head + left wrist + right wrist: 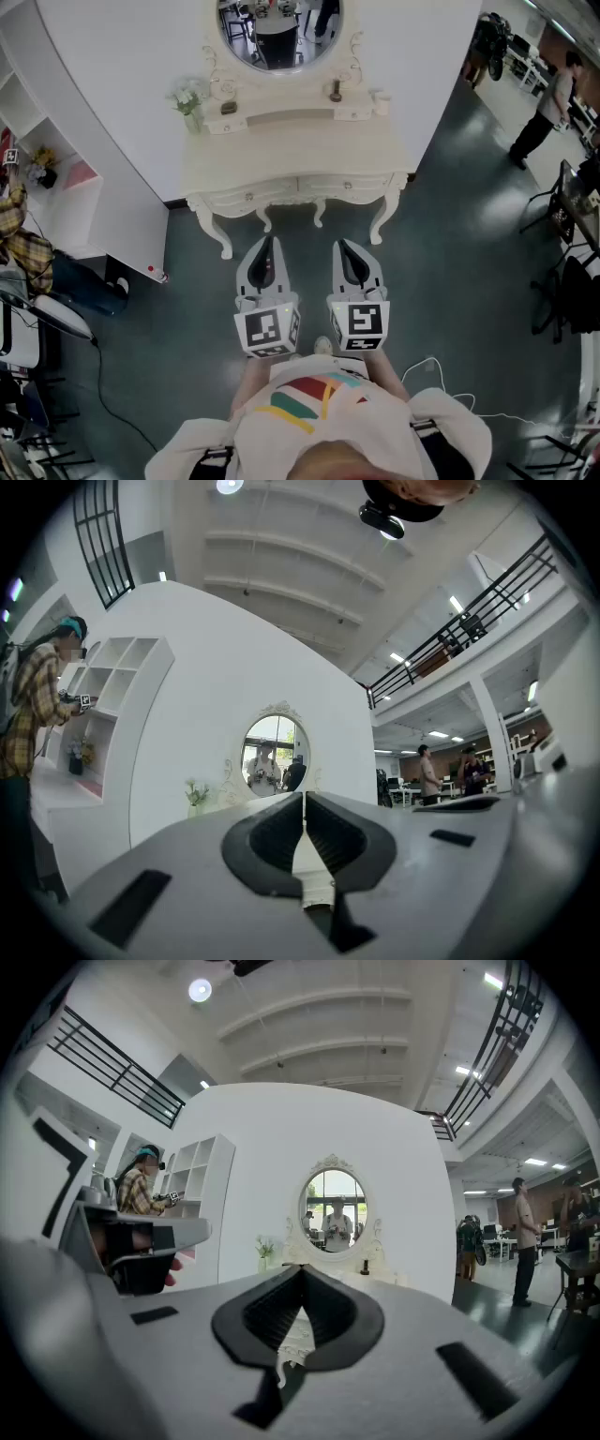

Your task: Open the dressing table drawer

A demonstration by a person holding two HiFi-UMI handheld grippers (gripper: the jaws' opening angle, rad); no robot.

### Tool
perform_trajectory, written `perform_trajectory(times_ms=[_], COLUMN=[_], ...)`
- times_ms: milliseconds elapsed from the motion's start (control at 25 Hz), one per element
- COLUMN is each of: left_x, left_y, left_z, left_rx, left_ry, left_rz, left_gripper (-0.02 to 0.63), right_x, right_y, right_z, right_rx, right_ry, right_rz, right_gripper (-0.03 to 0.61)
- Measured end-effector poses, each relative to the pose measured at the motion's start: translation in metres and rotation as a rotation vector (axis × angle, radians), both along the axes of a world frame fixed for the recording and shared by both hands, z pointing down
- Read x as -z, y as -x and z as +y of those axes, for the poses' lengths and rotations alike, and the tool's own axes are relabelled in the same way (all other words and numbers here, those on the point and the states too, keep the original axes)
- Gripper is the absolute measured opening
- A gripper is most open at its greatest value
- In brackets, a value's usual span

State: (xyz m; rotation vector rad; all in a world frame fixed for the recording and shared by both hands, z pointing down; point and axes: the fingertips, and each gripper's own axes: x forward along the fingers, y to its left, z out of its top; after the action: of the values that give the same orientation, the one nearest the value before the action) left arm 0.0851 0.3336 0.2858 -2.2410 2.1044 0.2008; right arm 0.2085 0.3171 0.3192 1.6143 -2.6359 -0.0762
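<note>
Cream-painted wood, the drawer (pixel 251 196) sits shut in the front rail of the dressing table (pixel 291 150), below the oval mirror (pixel 279 33). It likely slides light but rigid; its small knob is the spot to pinch. The left gripper (pixel 268 242) and right gripper (pixel 345 246) hang well short of it, both jaws closed on nothing.

dressing table (pixel 291 164): cream, ornate, upright | drawer (pixel 246 198): front L, prob. shut

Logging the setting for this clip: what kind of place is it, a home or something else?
Probably a large studio or workshop hall with mock room sets, not a home: the dressing table backs onto a freestanding white partition, and a railed mezzanine runs under a high ceiling.
</note>
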Motion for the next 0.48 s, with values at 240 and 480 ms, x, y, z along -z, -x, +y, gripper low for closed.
perform_trajectory(times_ms=[240, 480], left_x=[-0.003, -0.004], left_y=[0.014, 0.022], left_z=[-0.003, -0.007], left_rx=[0.029, 0.057], left_ry=[0.006, 0.012], left_rz=[-0.002, 0.012], left_gripper=[0.011, 0.011], right_x=[-0.004, -0.007], right_y=[0.008, 0.008], right_z=[-0.003, -0.007], right_rx=[0.014, 0.028], right_ry=[-0.004, 0.004], right_rz=[0.016, 0.022], right_gripper=[0.000, 0.000])
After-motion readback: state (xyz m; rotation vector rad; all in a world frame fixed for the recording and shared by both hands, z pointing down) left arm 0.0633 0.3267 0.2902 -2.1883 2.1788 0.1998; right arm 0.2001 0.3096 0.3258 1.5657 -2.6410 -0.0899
